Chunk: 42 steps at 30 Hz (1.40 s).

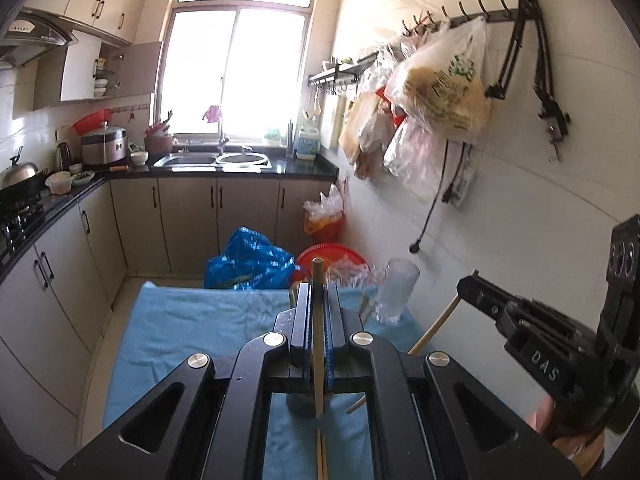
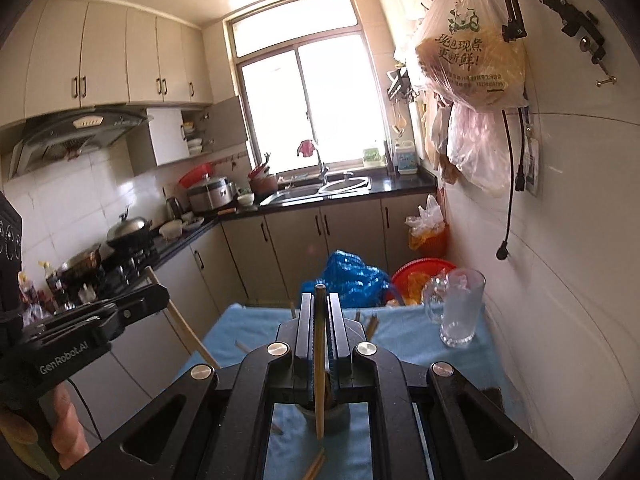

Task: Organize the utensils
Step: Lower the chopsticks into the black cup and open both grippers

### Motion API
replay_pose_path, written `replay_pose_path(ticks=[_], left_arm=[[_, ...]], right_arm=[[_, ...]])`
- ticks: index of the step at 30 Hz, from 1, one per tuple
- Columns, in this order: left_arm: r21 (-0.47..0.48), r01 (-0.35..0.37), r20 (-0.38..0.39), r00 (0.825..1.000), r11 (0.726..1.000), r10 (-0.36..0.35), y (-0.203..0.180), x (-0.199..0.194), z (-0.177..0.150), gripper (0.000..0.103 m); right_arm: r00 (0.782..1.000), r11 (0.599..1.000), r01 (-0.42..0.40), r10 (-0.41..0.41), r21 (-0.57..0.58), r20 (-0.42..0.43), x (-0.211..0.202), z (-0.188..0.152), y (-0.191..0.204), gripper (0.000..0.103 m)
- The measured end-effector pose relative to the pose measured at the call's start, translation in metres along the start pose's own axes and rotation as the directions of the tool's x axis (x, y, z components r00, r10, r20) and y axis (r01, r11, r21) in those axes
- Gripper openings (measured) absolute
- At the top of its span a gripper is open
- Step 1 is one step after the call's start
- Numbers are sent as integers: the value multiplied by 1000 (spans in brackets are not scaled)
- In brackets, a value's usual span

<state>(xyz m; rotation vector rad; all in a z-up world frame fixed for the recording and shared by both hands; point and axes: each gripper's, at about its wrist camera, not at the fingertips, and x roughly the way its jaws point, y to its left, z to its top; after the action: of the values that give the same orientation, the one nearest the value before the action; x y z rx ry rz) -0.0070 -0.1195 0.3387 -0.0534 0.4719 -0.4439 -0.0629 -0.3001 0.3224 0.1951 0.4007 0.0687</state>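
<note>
My left gripper is shut on a wooden chopstick that stands upright between its blue pads, above the blue towel. My right gripper is shut on another chopstick, held upright over a small dark holder. Each gripper shows in the other's view: the right gripper with its chopstick hanging down, the left gripper likewise. Loose chopsticks lie on the towel. A clear glass mug stands at the towel's far right; it also shows in the left wrist view.
The towel covers a small table against the tiled right wall. Beyond its far edge are a blue plastic bag, a red basin and an orange bin. Plastic bags hang on the wall. Kitchen counter and stove lie further left.
</note>
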Motion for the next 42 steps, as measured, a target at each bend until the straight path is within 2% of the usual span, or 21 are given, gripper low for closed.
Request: replay_pose_path(ticks=[7,16,31,38,42], left_arm=[[-13,-18,-10,1000,1000,18,-2,49,14,5],[-45,-38,-86,996,998,34,17,94,-8,5],[-32,-32,-149,988,999,27,24,103,-49,5],[-19,-58,-217,975,998,52,24,115,-74,5],[16,-79,-205,975,997,81,19,113,-80,5]], right_arm=[[999,1000,16,-16,5,34,32,10,-1,6],[999,998,33,-33,57,-10,69,-5,-19,6],[990,990,39,-20,137,-142,113,-49,-47,6],[983,986,48,-18,158,-182,124,-63,-54,6],[981,983,55,-21,173,-194,126,-66,-59,6]])
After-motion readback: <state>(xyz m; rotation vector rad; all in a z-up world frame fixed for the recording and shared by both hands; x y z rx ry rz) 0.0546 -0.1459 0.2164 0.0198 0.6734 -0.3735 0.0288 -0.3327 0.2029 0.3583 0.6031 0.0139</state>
